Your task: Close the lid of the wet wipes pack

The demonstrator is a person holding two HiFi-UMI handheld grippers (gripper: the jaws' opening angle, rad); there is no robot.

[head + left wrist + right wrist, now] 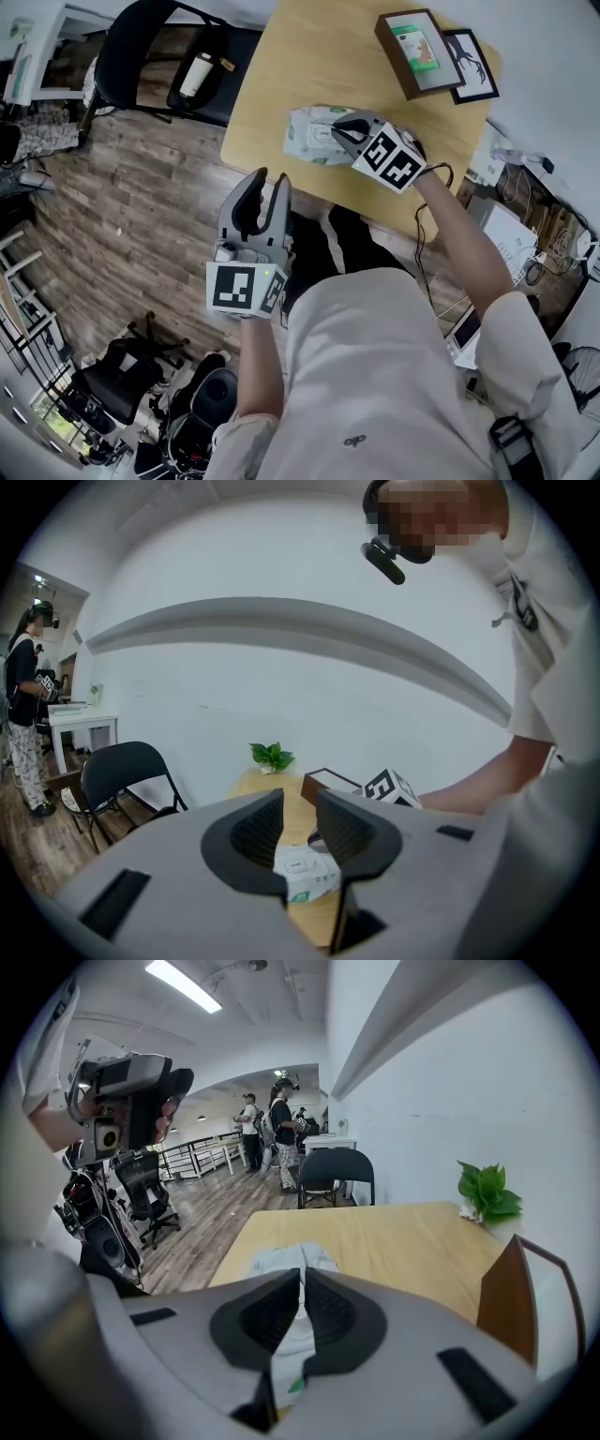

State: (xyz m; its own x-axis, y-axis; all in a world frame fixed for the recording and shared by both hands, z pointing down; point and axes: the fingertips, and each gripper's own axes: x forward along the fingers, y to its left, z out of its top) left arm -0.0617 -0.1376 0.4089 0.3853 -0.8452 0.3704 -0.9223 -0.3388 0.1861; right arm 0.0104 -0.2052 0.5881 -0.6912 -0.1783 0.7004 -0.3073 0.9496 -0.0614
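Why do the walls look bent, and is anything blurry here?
Left gripper view: the wide lens bows the wall ledge into an arc, corners go black. Right gripper view: the ceiling light glares, the wet wipes pack looks soft. Head view: evenly lit, sharp.

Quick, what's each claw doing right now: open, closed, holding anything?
Left claw: open, holding nothing.
Right claw: closed, its tips over the wet wipes pack, with nothing visibly gripped.

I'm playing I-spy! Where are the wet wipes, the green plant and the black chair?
wet wipes pack (305, 133), head view, on its white top.
plant (487, 1192), right gripper view, on its leaves.
black chair (127, 771), left gripper view, on its backrest.
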